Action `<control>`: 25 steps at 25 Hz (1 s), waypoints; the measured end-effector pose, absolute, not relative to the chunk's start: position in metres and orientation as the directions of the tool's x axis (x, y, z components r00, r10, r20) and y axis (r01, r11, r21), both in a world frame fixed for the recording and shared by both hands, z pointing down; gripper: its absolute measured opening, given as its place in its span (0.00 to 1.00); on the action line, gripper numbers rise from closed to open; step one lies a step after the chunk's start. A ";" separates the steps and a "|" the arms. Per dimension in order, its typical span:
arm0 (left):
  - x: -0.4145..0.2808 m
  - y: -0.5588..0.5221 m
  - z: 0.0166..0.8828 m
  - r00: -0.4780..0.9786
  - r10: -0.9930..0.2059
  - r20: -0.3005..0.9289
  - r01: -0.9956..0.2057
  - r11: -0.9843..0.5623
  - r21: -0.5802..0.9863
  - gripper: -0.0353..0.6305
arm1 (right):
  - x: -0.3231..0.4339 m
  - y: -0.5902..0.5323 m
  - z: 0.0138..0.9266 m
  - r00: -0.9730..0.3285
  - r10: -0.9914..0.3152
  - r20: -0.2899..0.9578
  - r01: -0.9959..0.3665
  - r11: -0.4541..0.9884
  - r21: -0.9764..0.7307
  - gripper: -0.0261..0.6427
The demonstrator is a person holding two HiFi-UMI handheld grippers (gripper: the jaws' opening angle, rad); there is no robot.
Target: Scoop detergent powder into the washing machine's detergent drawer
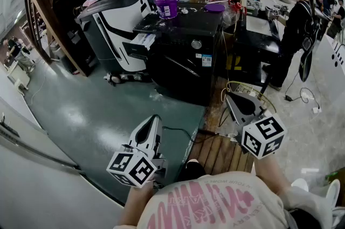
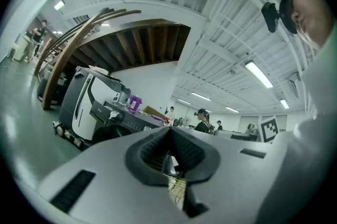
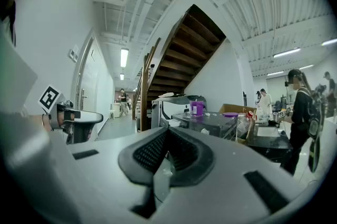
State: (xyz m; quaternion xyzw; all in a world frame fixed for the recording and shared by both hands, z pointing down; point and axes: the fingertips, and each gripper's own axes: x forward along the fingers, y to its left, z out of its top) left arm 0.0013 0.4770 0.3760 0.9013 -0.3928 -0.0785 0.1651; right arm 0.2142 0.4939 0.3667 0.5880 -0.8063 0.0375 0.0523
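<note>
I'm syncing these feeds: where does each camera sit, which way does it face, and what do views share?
Head view: on the person's head, steeply down at the washing machine; shows left gripper, right gripper, shirt.
Left gripper view: on that gripper, along its shut jaws toward the washing machine; right gripper at right.
Right gripper view: on that gripper, along its shut jaws toward the washing machine; left gripper at left.
Shared: all show the washing machine and purple container.
</note>
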 end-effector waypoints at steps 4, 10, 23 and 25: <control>0.005 0.478 0.377 0.685 -0.728 -0.015 -0.675 -0.642 0.363 0.06 | 0.216 0.493 0.374 -0.308 -0.940 0.145 -0.951 0.310 -0.008 0.03; 0.007 0.473 0.381 0.685 -0.729 -0.003 -0.684 -0.644 0.344 0.06 | 0.217 0.480 0.385 -0.316 -0.934 0.167 -0.949 0.313 -0.044 0.03; -0.001 0.383 0.429 0.671 -0.738 0.070 -0.694 -0.593 0.407 0.06 | 0.209 0.382 0.434 -0.341 -0.902 0.263 -0.938 0.308 -0.159 0.03; -0.005 0.357 0.433 0.672 -0.736 0.080 -0.693 -0.587 0.419 0.06 | 0.202 0.356 0.437 -0.352 -0.892 0.282 -0.934 0.318 -0.160 0.03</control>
